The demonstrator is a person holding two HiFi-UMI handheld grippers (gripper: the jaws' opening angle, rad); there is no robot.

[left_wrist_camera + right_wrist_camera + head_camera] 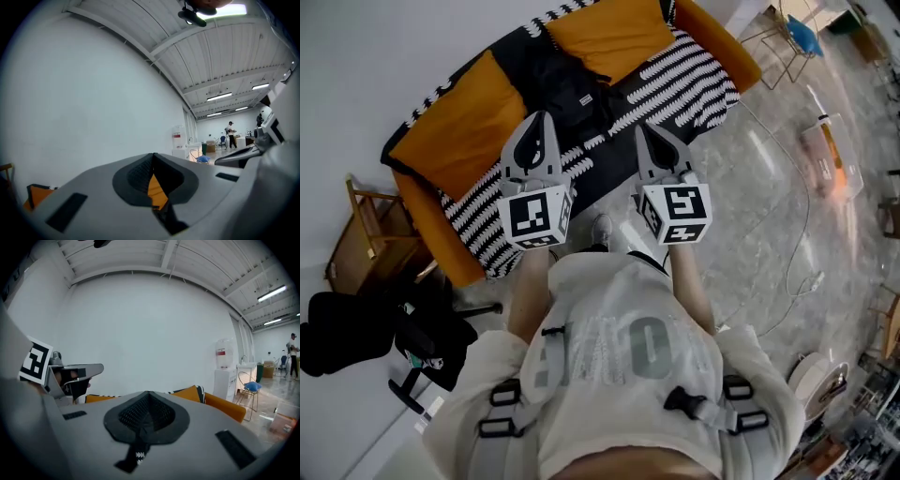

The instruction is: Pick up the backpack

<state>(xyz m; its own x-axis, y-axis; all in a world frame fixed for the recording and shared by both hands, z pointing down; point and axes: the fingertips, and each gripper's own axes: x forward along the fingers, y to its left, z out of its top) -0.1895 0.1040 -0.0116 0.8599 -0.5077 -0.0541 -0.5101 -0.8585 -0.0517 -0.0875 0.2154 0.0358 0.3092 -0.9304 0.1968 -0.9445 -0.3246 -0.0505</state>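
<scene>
On the orange sofa's [455, 141] zigzag throw [698, 80] slumps a soft black backpack [567, 89]; left gripper [538, 120] and right gripper [643, 133] are closed, empty.

Head view looks down, gripper views level (sofa [464, 141] shared).

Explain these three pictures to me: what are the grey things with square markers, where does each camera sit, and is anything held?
No robot here: a person holds a two-jaw tool in each hand. The top-down picture comes from a camera on the person's head; the left gripper and right gripper are the grey wedges with marker cubes. The other two pictures come from cameras riding on each gripper, looking along its jaws. Both pairs of jaws are shut and empty. Ahead, a black backpack lies on an orange sofa with a striped cover, untouched.
</scene>
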